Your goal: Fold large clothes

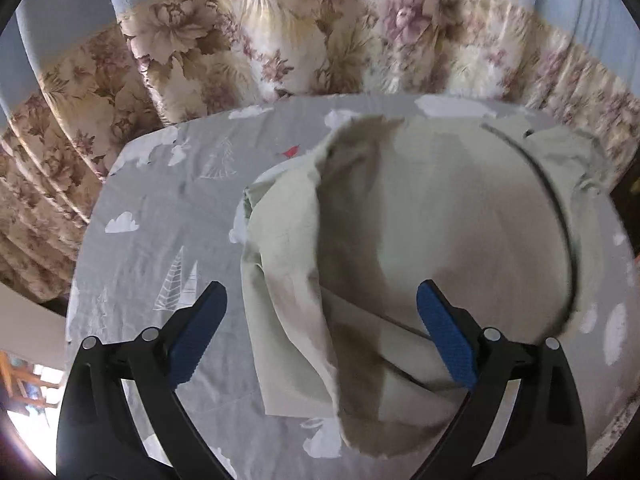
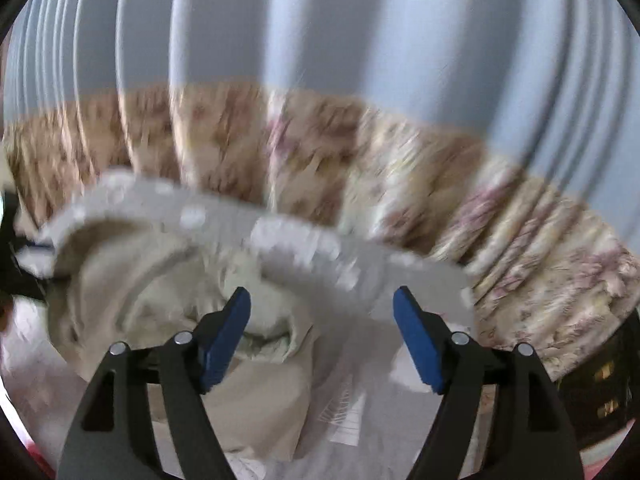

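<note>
Beige garment (image 1: 400, 216) lies crumpled on a grey printed sheet (image 1: 160, 208), floral curtain (image 1: 240, 40) behind; both the left gripper (image 1: 320, 300) and the right gripper (image 2: 322, 300) gape empty above it.

My right gripper (image 2: 322, 312) stands with jaws apart, nothing between them. Pale crumpled garment (image 2: 160, 292) lies at nine o'clock on the grey printed sheet (image 2: 360, 264); floral curtain (image 2: 400, 168) at twelve. View blurred.

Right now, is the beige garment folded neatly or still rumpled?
Still rumpled: the beige garment lies bunched on the grey sheet, one flap turned over, edges uneven.
</note>
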`<state>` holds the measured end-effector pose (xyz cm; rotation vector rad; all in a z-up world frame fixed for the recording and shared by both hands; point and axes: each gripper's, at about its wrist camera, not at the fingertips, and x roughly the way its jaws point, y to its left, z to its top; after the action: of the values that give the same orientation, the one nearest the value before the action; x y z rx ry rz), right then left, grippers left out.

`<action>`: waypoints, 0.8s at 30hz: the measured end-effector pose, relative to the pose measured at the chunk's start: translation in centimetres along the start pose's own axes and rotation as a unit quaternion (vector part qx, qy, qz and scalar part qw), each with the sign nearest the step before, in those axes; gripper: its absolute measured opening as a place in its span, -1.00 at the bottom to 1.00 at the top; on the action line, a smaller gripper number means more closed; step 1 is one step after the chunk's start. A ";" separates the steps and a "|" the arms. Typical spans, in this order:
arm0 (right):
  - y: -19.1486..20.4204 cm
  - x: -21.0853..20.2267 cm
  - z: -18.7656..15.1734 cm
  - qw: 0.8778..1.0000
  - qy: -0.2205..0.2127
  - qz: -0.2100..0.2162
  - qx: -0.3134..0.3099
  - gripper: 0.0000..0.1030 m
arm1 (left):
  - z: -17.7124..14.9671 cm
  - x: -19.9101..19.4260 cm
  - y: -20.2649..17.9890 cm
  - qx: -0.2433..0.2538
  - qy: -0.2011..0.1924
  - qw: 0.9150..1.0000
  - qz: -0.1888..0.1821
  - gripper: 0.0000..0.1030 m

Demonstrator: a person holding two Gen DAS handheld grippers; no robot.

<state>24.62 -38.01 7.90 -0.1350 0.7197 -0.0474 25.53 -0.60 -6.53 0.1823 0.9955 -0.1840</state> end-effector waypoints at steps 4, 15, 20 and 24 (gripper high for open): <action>3.3 3.2 -2.0 0.993 -0.001 0.049 -0.110 0.44 | -0.2 1.0 0.0 0.004 0.013 1.000 0.019 0.80; 6.4 7.5 -5.8 0.981 0.041 0.079 -0.174 -0.77 | -0.2 3.3 1.0 -0.029 0.048 0.998 -0.039 -0.97; 3.3 6.7 -2.7 0.994 -0.020 -0.003 -0.103 -0.90 | 4.0 0.8 6.0 -0.121 0.000 0.988 -0.100 -1.00; -1.3 7.3 0.7 0.999 -0.051 -0.011 -0.005 -0.90 | 9.1 0.6 10.7 -0.189 -0.037 0.973 -0.130 -1.00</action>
<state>30.57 -39.90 3.88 -0.1540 0.6170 -0.0567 35.79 7.57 -1.46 -0.3024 0.9592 -0.2341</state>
